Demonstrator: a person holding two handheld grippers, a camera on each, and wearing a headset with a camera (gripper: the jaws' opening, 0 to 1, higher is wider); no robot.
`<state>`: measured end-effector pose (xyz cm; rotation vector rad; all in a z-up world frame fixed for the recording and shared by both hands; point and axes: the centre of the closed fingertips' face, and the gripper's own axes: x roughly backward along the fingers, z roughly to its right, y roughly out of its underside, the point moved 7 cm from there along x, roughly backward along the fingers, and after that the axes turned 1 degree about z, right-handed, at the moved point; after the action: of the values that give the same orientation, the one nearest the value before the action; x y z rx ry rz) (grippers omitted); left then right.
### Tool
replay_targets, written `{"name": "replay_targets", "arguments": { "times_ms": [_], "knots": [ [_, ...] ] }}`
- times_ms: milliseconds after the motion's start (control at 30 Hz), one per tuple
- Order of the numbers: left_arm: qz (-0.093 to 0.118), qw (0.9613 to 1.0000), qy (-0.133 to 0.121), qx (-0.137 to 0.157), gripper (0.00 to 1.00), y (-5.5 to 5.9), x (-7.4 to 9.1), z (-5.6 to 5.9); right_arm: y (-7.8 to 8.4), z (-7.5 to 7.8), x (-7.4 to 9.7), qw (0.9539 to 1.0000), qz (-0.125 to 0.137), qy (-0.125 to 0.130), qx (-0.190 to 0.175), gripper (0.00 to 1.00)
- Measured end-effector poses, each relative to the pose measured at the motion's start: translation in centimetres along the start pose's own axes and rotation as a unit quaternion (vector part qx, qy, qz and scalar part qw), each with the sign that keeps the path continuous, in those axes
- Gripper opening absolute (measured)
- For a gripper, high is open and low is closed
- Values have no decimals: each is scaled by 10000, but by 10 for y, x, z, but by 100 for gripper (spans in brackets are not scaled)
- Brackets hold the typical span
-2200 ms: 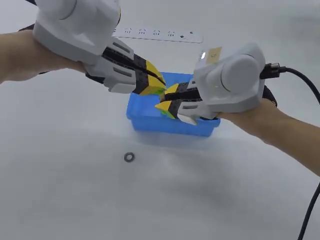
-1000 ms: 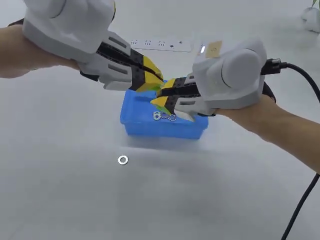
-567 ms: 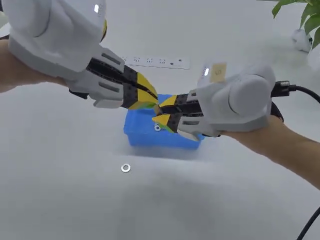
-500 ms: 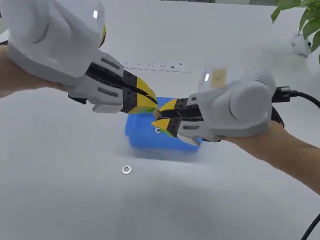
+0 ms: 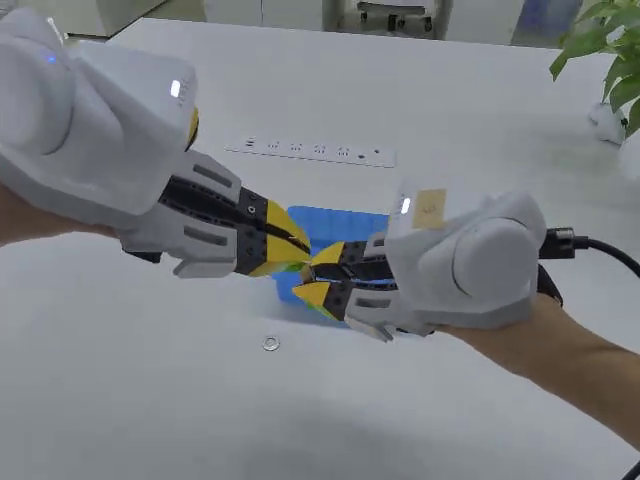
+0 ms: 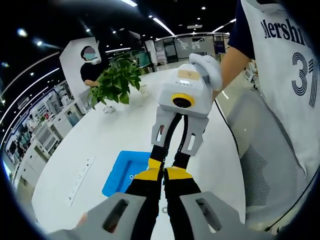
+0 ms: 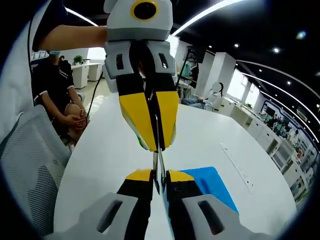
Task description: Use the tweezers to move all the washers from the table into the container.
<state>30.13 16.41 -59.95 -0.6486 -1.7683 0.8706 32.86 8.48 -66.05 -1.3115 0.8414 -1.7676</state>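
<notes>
Just above the half-hidden blue plastic container (image 5: 335, 220), left gripper (image 5: 297, 250) and right gripper (image 5: 312, 283) clamp slim metal tweezers (image 7: 158, 167); ring washer (image 5: 271, 344) nearby.

White table (image 5: 480, 110), mesh chair (image 7: 30, 167), ceiling lights (image 6: 162, 26)

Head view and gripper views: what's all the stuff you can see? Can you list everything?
table: one, white, under everything
container: one, blue, mid-table, partly behind the grippers
washer: one, silvery, on the table in front of the container
power strip: one, white, beyond the container
plant: one, green, far right of the table
tweezers: one, thin metal, between both grippers' jaws
chair: one, grey mesh, beside the table
seated person: one, dark clothes, beside the table
cable: one, black, from the right gripper
left gripper: one, white with black-yellow jaws, over the container
right gripper: one, same colours, tip to tip with the left
left hand, right hand: holding the grippers
</notes>
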Motion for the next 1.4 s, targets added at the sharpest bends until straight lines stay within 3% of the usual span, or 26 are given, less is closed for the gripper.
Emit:
{"name": "replay_targets", "arguments": {
  "times_ms": [133, 333, 733, 967, 1400],
  "knots": [
    [-31, 9999, -35, 134, 6, 11, 6, 11, 0, -16, -9, 9998, -10, -218, 14, 11],
    [-99, 9993, -112, 352, 6, 25, 14, 19, 1, -30, -20, 9991, -20, -418, -12, 11],
    [-127, 9982, -7, 587, 6, 43, 7, 25, 12, -40, -34, 9981, -117, -599, -122, 11],
    [-181, 9977, 69, 653, 6, 52, 1, 25, 21, -40, -40, 9976, -175, -632, -220, 11],
    [-238, 9975, 92, 662, 6, 60, -6, 8, 26, -26, -55, 9983, -185, -446, -318, 11]
  ]
}}
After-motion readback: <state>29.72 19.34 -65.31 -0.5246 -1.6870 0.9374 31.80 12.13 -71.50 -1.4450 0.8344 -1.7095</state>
